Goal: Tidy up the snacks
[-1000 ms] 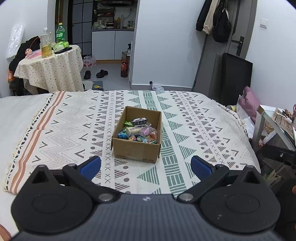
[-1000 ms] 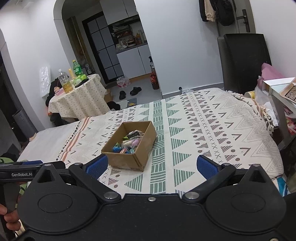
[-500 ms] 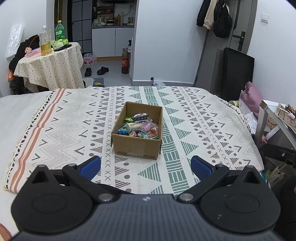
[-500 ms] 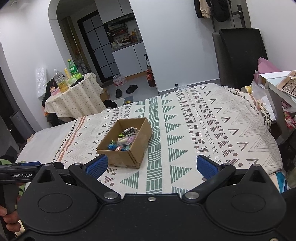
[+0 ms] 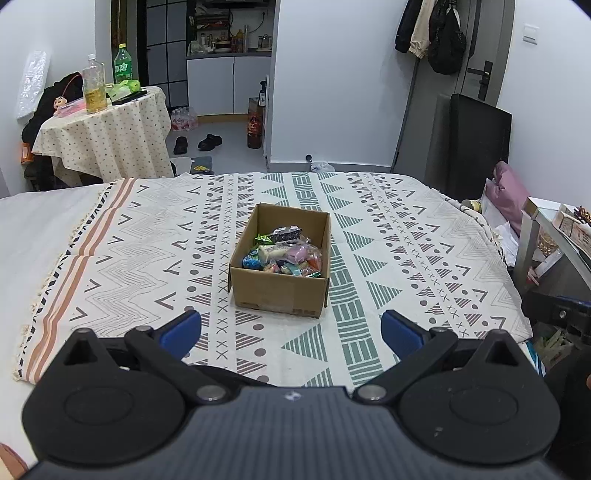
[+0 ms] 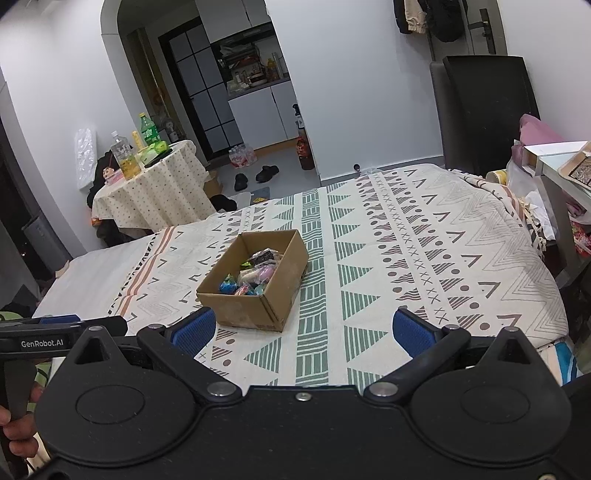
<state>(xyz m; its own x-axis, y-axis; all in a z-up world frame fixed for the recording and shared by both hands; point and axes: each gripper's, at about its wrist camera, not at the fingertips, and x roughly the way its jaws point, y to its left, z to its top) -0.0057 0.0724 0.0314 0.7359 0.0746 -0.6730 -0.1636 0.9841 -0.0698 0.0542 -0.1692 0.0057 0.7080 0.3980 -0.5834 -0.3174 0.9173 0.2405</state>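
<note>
While the cardboard box [image 5: 279, 293] sits ahead, both grippers' fingers [image 5: 180, 328] [image 6: 409, 331] hover spread, empty.

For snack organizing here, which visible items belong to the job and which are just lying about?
Part of the job:
- cardboard box on the patterned blanket
- wrapped snacks inside it
- left gripper and right gripper, both open and empty

Just lying about:
- bottles on the round table
- slippers
- hanging coats
- black chair
</note>
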